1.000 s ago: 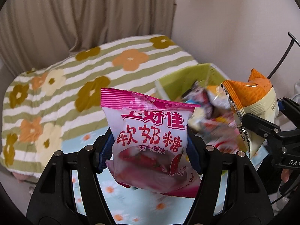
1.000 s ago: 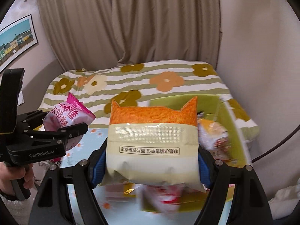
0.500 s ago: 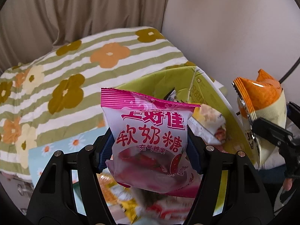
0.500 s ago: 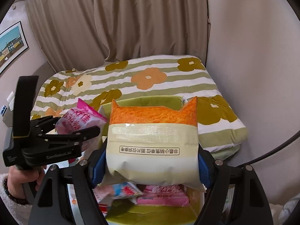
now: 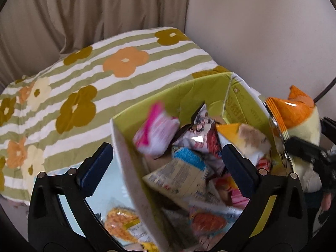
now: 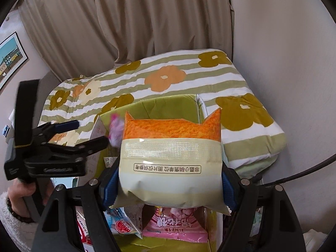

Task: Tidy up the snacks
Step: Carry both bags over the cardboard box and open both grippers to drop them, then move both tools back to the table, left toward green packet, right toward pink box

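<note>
My left gripper (image 5: 168, 157) is open and empty above the green box (image 5: 147, 109). The pink snack bag (image 5: 155, 132) is blurred, in the air inside the box, over several snack packets. My right gripper (image 6: 168, 180) is shut on an orange and cream snack bag (image 6: 170, 159), held above the box (image 6: 168, 105). That bag also shows at the right edge of the left wrist view (image 5: 294, 117). The left gripper shows in the right wrist view (image 6: 84, 134), with the pink bag (image 6: 115, 132) just past its tips.
The box stands on a bed with a green striped flower quilt (image 5: 84, 84). A loose orange packet (image 5: 121, 224) lies on a pale blue sheet left of the box. A wall and curtains stand close behind. A framed picture (image 6: 10, 61) hangs at left.
My left gripper has opened and let go of the pink snack bag, which is dropping into the box. Both grippers moved over the box. The right one still holds its bag.
</note>
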A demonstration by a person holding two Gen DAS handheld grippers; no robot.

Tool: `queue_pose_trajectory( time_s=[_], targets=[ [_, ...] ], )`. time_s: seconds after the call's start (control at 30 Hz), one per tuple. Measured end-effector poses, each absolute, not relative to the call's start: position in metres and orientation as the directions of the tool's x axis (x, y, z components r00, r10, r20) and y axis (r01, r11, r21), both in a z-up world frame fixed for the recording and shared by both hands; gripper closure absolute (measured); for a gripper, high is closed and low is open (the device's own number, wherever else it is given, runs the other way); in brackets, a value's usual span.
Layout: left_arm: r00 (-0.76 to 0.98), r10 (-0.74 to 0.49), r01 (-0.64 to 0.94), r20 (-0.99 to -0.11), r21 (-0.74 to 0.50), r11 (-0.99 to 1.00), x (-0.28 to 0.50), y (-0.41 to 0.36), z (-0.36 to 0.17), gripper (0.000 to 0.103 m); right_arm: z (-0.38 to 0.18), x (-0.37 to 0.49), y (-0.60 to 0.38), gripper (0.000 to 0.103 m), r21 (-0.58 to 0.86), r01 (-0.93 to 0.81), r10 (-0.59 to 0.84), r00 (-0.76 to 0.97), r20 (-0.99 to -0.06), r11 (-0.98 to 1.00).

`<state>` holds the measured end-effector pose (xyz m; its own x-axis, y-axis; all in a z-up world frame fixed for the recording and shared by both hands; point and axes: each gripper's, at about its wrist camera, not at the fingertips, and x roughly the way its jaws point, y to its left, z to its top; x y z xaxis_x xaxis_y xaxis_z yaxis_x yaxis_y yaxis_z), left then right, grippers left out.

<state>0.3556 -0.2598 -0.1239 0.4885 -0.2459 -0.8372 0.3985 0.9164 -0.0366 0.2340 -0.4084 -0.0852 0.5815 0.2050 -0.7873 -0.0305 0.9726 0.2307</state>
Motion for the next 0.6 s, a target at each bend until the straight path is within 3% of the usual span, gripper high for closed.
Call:
queue_pose_trajectory(
  time_s=[0.4, 0.5, 0.57, 0.6],
  targets=[
    [0.496, -0.238, 0.311, -0.835, -0.085, 0.946, 0.325, -0.215, -0.113, 0.0, -0.088, 0.242, -0.384, 0.025, 0.211, -0.115, 0.239, 0.563, -0.791, 0.971],
    [0.506, -0.227, 0.3, -0.832, -0.077, 0.951, 0.32, -0.21, -0.111, 0.0, -0.09, 0.246, -0.374, 0.019, 0.203, -0.15, 0.253, 0.572, -0.78, 0.968],
    [0.511, -0.224, 0.286, -0.83, -0.082, 0.955, 0.318, -0.205, -0.108, 0.0, -0.092, 0.246, -0.369, 0.005, 0.191, -0.167, 0.254, 0.585, -0.77, 0.967],
    [0.513, -0.223, 0.277, -0.829, -0.086, 0.957, 0.316, -0.202, -0.107, 0.0, -0.091, 0.245, -0.368, 0.003, 0.182, -0.174, 0.25, 0.595, -0.764, 0.968]
  ],
)
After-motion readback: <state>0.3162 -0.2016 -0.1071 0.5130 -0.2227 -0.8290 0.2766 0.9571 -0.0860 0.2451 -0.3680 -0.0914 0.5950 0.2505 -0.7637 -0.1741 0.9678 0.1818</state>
